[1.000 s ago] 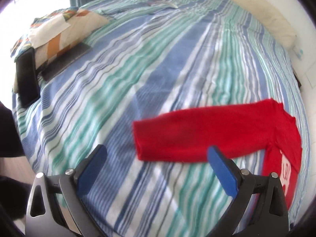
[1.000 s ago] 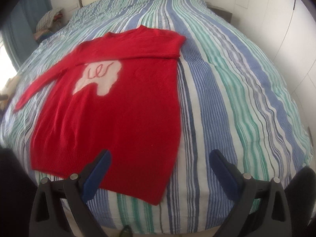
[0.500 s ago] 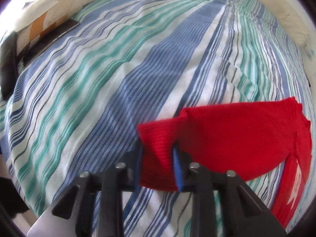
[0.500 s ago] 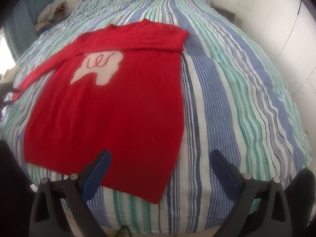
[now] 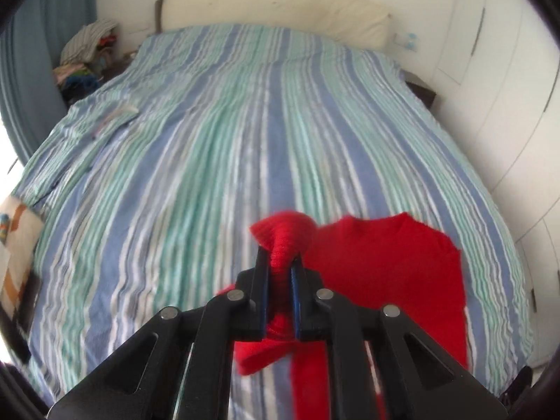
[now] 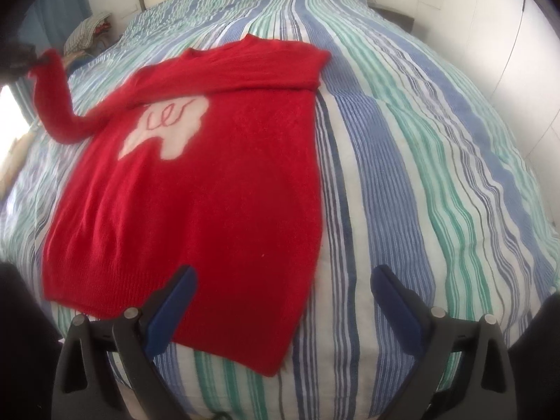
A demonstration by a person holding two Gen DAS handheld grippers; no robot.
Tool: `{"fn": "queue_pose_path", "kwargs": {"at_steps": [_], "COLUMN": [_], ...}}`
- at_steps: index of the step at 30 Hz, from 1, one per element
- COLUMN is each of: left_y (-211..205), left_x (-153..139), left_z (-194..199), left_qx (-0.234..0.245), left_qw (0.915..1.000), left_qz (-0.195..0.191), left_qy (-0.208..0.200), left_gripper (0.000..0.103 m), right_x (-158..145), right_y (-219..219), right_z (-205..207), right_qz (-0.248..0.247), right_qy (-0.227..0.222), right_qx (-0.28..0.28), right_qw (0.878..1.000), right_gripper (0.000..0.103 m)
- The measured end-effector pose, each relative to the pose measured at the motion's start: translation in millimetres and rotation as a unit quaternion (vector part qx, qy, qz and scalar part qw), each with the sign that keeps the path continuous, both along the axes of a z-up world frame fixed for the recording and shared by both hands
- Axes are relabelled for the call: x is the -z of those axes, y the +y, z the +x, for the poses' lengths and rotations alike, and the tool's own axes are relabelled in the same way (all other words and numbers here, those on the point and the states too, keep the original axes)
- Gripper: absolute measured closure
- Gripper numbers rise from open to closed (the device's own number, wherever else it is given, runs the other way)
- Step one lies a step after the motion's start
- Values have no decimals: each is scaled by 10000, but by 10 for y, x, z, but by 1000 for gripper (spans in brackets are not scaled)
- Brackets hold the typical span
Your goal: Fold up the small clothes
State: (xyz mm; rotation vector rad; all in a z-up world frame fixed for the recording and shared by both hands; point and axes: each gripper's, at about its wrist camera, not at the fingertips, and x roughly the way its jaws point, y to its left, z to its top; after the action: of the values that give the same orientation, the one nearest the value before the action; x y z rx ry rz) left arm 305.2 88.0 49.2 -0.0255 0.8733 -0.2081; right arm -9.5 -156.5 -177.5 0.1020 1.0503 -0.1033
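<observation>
The left gripper point(image 5: 280, 266) was clamped tight on a bunched red sweater sleeve point(image 5: 285, 245), raised and angled downward. The right gripper point(image 6: 281, 294) hung low and tilted downward, its blue-padded jaws spread wide with nothing between the pads.

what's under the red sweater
The red sweater lies flat on the striped bedcover, which shows all around it. Anything beneath its body is hidden. One sleeve is lifted off the bed, pinched in the left claw.
</observation>
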Motion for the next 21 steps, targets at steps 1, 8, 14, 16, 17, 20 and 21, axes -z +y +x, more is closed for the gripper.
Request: {"fn": "queue_pose_path", "kwargs": {"at_steps": [1, 8, 14, 16, 17, 20, 21], "left_y": [-244, -1592, -1644, -1361, -1154, -665, -520], "left_x": [-26, 499, 875, 913, 930, 1084, 1157], "left_z": [35, 159, 41, 5, -28, -210, -295], "left_qx": [200, 1217, 1197, 980, 887, 713, 742], "left_qw": [9998, 9921, 9919, 9942, 9951, 9961, 9955], "left_qz": [-35, 21, 148, 174, 154, 294, 362], "left_qy": [-37, 300, 386, 405, 407, 417, 471], "left_gripper": [94, 85, 29, 29, 29, 29, 29], "right_x": [-5, -20, 39, 38, 42, 90, 114], "right_y": [-29, -231, -366, -415, -435, -494, -509], "right_z": [-6, -77, -90, -95, -96, -77, -61], "right_qz": [10, 48, 155, 154, 147, 231, 271], "right_qy": [-22, -94, -63, -113, -132, -110, -87], "right_qx": [36, 280, 428, 480, 504, 564, 585], "right_qw": [10000, 9996, 9989, 9987, 9985, 9981, 9979], "right_gripper": [5, 5, 5, 5, 5, 5, 5]}}
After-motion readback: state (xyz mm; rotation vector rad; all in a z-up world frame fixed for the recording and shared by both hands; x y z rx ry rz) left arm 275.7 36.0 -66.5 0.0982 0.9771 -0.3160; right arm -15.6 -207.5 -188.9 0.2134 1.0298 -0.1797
